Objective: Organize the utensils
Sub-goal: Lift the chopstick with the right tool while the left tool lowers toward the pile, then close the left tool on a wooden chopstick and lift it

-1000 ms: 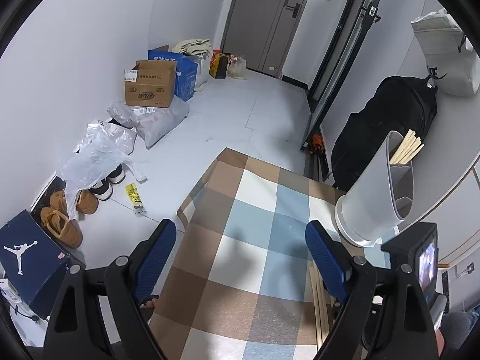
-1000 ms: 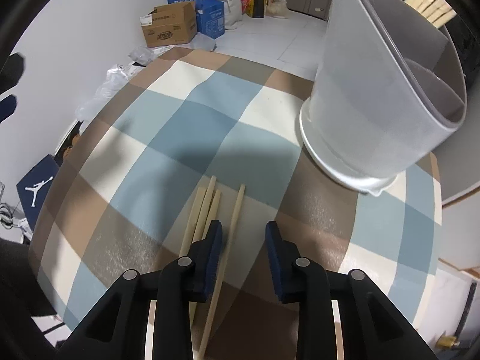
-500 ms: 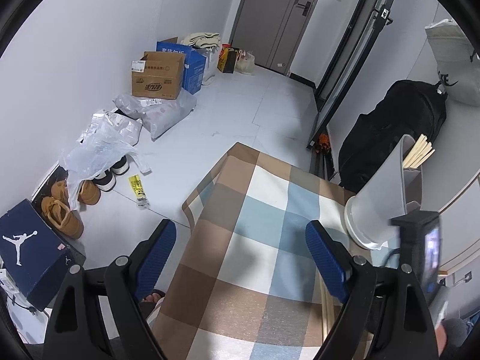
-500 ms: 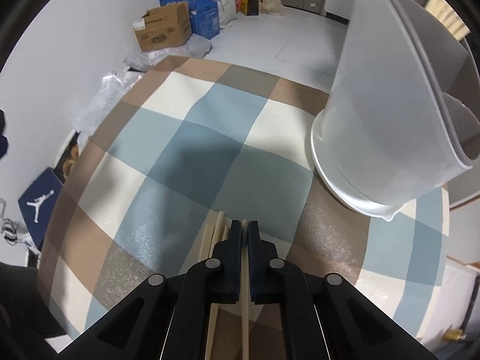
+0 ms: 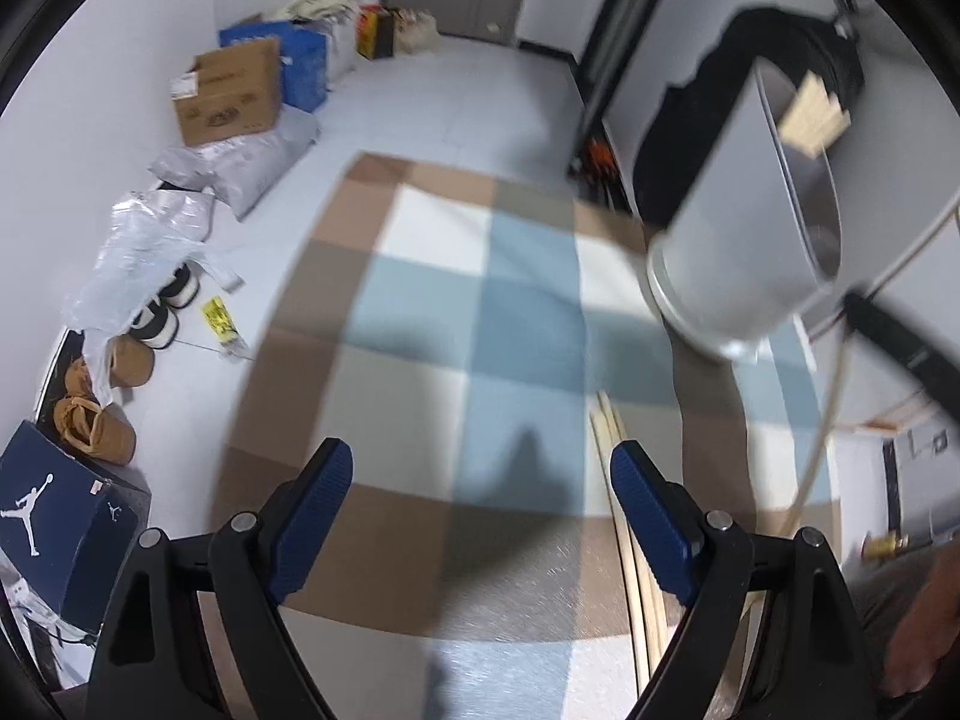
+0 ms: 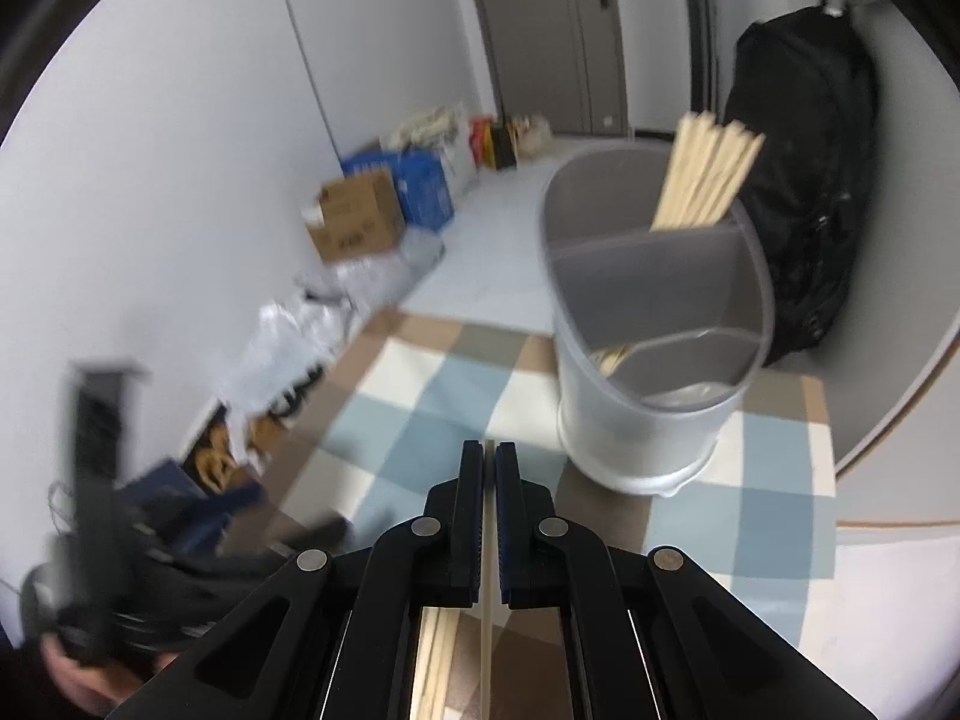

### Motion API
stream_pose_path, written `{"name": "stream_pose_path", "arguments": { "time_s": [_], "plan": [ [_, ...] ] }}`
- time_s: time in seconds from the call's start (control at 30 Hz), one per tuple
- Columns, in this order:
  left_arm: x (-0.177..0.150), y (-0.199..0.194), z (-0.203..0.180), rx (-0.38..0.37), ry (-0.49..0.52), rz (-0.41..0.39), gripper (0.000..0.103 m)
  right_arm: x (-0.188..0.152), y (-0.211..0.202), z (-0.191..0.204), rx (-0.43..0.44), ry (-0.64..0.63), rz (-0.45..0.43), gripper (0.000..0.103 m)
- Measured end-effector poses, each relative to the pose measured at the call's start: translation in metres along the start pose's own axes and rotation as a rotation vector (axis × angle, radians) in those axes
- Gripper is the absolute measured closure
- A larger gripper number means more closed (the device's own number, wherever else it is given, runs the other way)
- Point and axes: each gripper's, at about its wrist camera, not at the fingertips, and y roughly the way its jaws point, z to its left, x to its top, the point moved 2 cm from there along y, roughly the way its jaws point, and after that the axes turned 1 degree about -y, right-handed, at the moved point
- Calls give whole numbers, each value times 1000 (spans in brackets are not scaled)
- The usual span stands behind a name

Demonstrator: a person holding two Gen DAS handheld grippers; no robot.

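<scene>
Even, soft indoor light, faint shadows on the checked cloth (image 5: 420, 324); both fisheye views motion-blurred, edges vignetted black.

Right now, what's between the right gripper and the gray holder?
Only bare checked cloth between the right gripper, shut on one chopstick, and the holder, in its view.

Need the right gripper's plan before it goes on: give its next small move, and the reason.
Probably carry the single pale wooden chopstick, pinched in the shut right gripper, up over the grey divided plastic utensil holder and aim for the back compartment, where the other wooden chopsticks already stand. More loose chopsticks lie on the checked tablecloth.
</scene>
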Motion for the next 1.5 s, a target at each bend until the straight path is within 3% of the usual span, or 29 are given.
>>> {"name": "stream_pose_path", "arguments": {
  "time_s": [0.2,0.53,1.0,1.27,1.47,1.5],
  "plan": [
    [-10,9,-19,21,52,51,18,-3,-27,-17,21,24,-67,100],
    [-23,27,-37,123,106,105,18,-5,-63,-39,46,21,-138,100],
    [-12,36,-49,170,114,90,19,-18,-89,-58,91,32,-201,100],
    [-2,41,-56,164,120,94,39,-21,-98,-73,99,68,-218,100],
    [1,43,-62,150,114,109,69,-24,-104,-81,107,84,-230,100],
    [2,43,-62,149,113,113,81,-25,-104,-83,108,88,-231,100]
  ]
}}
